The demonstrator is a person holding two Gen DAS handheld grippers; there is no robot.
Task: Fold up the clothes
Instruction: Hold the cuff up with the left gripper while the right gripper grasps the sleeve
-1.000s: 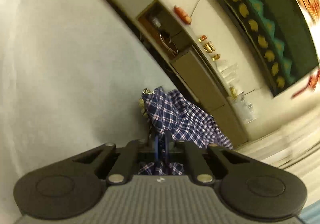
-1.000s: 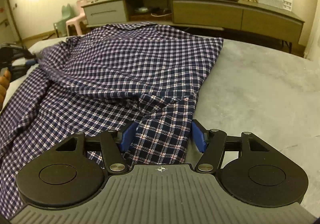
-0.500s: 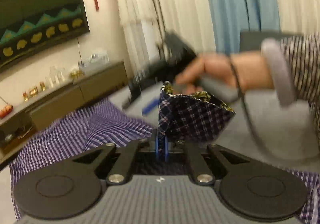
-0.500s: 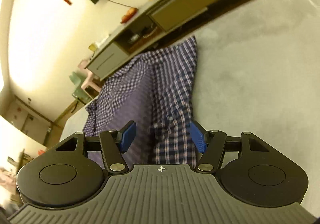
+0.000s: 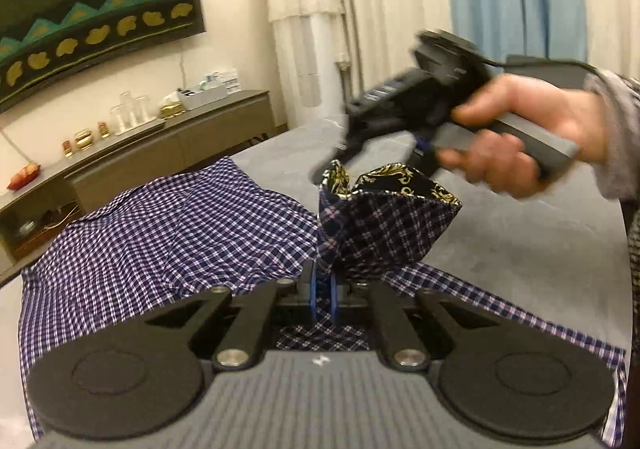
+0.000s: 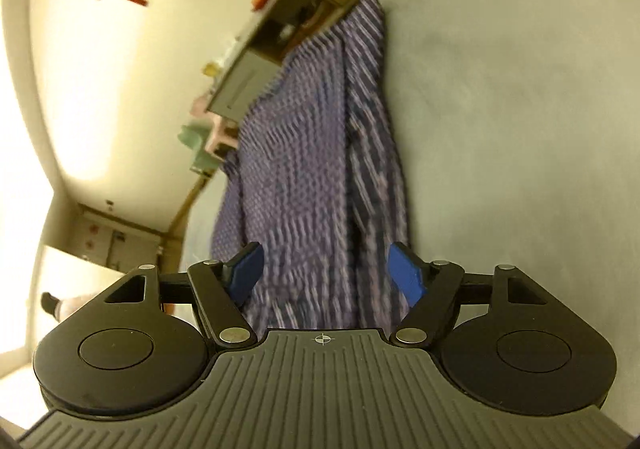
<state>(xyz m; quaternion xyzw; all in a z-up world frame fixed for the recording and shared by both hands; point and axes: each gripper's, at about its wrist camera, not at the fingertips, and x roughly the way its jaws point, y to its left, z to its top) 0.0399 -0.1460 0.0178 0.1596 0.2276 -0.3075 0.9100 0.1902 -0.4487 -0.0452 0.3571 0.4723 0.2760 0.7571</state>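
Note:
A navy and white plaid shirt (image 5: 160,241) lies spread on a grey table (image 5: 520,257). My left gripper (image 5: 324,289) is shut on a fold of the shirt, a cuff with gold-patterned lining (image 5: 384,217) standing up in front of it. My right gripper (image 6: 326,273) is open and empty, rolled sideways, held above the shirt (image 6: 312,177), which is blurred in the right wrist view. In the left wrist view the right gripper (image 5: 400,109) shows in a hand above and behind the raised cuff.
A long low sideboard (image 5: 160,145) with glasses and small jars runs along the far wall beyond the table edge. Curtains (image 5: 500,1) hang at the right. Bare grey table (image 6: 520,129) lies right of the shirt.
My left gripper swung round with the cuff still held and now faces the right gripper. My right gripper lifted off the shirt, rolled sideways and stayed open.

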